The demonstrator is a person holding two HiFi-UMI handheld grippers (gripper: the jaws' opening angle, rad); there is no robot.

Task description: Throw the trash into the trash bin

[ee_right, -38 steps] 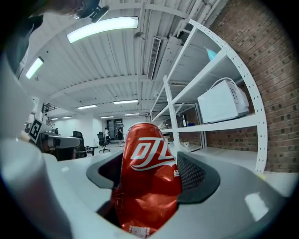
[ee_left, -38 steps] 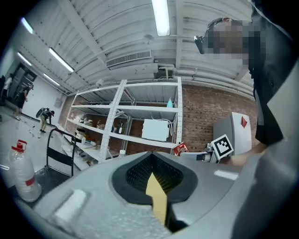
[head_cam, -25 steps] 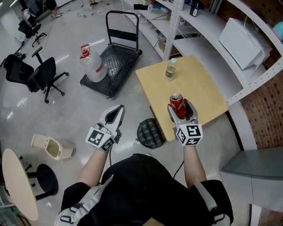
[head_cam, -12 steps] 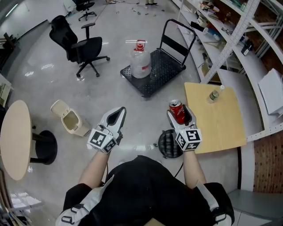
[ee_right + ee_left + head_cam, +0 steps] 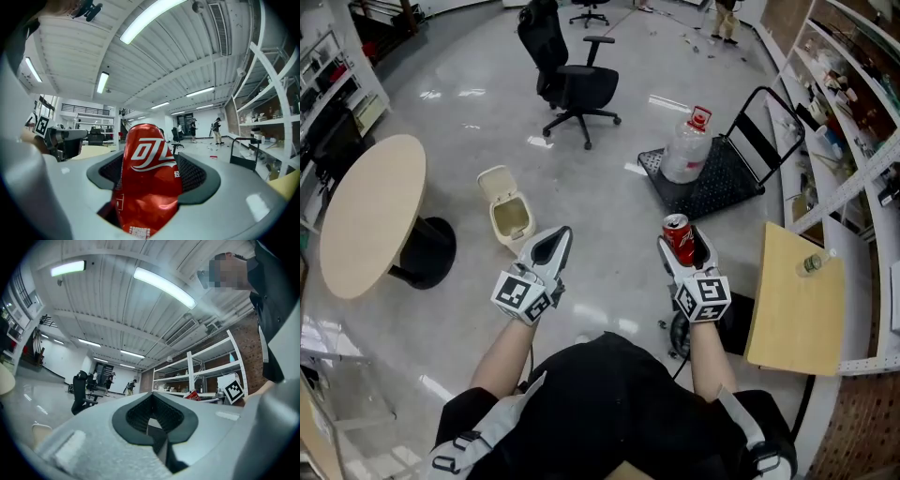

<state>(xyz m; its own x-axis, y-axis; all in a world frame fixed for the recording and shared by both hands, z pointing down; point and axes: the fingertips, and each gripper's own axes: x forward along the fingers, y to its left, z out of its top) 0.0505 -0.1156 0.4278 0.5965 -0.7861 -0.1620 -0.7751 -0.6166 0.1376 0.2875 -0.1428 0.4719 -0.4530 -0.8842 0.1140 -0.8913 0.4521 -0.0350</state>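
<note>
The right tool (image 5: 685,251) grasps a red soda can (image 5: 677,234); the left tool (image 5: 551,240) is clenched. An open-lidded trash bin (image 5: 510,214) stands ahead of the left tool.

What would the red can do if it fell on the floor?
The can is round and smooth, so it would probably roll across the shiny floor. It looks like thin metal, so it may dent if squeezed hard. Its glossy skin could be slippery.
</note>
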